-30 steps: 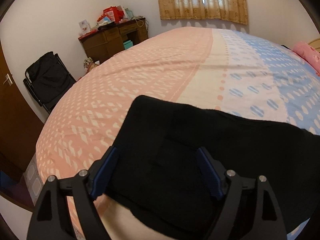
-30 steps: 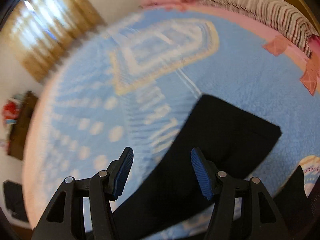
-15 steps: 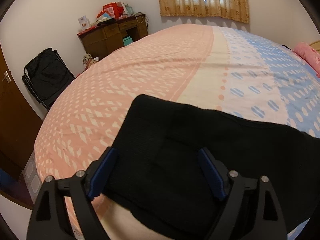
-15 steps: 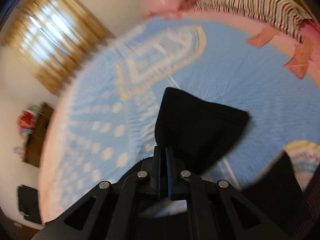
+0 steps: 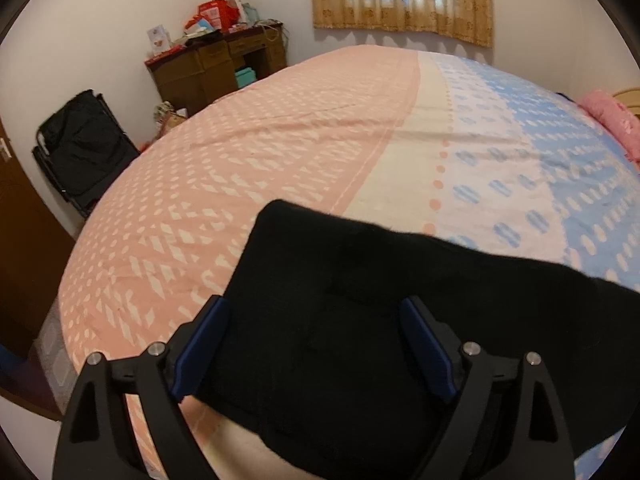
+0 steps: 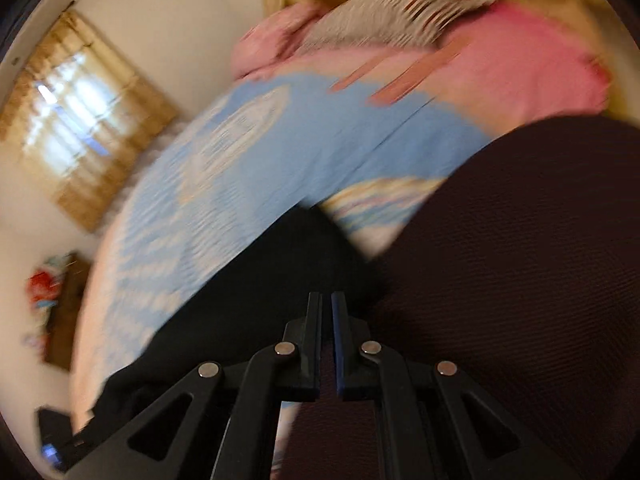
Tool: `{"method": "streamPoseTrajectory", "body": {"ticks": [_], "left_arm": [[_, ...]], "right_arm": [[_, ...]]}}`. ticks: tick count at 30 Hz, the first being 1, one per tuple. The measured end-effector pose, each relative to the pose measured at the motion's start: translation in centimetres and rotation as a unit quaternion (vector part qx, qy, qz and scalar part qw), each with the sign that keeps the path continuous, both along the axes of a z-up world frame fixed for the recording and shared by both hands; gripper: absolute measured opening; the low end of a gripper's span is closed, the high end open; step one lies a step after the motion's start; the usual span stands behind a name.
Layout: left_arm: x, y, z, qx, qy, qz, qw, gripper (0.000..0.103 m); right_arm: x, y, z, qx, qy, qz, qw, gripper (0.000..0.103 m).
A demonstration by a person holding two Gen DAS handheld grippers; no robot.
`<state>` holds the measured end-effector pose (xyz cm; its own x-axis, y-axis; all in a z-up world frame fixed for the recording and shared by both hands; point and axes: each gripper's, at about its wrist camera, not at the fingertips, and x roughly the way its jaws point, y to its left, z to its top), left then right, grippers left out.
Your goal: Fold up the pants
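While pants (image 5: 360,320) lie on bed (image 5: 320,140), right gripper (image 6: 326,312) pinches cloth

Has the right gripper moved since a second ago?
Yes. The right gripper, shut on the pants, has swung toward the pink pillow, away from the curtain.

The bedspread (image 5: 320,128) lies bare beyond the black pants (image 5: 360,320); pillows (image 6: 500,64) crowd its head end.
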<state>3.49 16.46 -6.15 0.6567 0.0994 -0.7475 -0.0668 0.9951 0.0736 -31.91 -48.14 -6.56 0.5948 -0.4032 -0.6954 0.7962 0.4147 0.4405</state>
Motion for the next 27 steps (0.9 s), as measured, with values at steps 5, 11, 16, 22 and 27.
{"method": "streamPoseTrajectory", "body": {"ticks": [5, 11, 16, 22, 27], "left_arm": [[-2.0, -1.5, 2.9, -0.011, -0.051, -0.054, 0.9972, 0.09], [-4.4, -5.3, 3.8, -0.025, -0.066, -0.136, 0.9882, 0.09], [-5.1, -4.4, 3.2, -0.008, -0.058, -0.134, 0.9893, 0.09], [-5.4, 1.2, 2.3, -0.045, -0.047, -0.064, 0.9958, 0.09], [-5.2, 2.7, 1.0, -0.057, -0.031, -0.039, 0.9972, 0.09]], "right_arm": [[0.0, 2.1, 3.3, -0.012, -0.061, 0.027, 0.998, 0.007], [8.3, 11.1, 1.4, 0.038, -0.163, 0.209, 0.963, 0.085], [15.0, 16.5, -2.2, 0.1, -0.141, 0.296, 0.939, 0.082], [20.6, 19.8, -4.1, 0.122, -0.138, 0.333, 0.925, 0.078], [24.2, 21.1, -6.1, 0.142, -0.113, 0.328, 0.927, 0.016]]}}
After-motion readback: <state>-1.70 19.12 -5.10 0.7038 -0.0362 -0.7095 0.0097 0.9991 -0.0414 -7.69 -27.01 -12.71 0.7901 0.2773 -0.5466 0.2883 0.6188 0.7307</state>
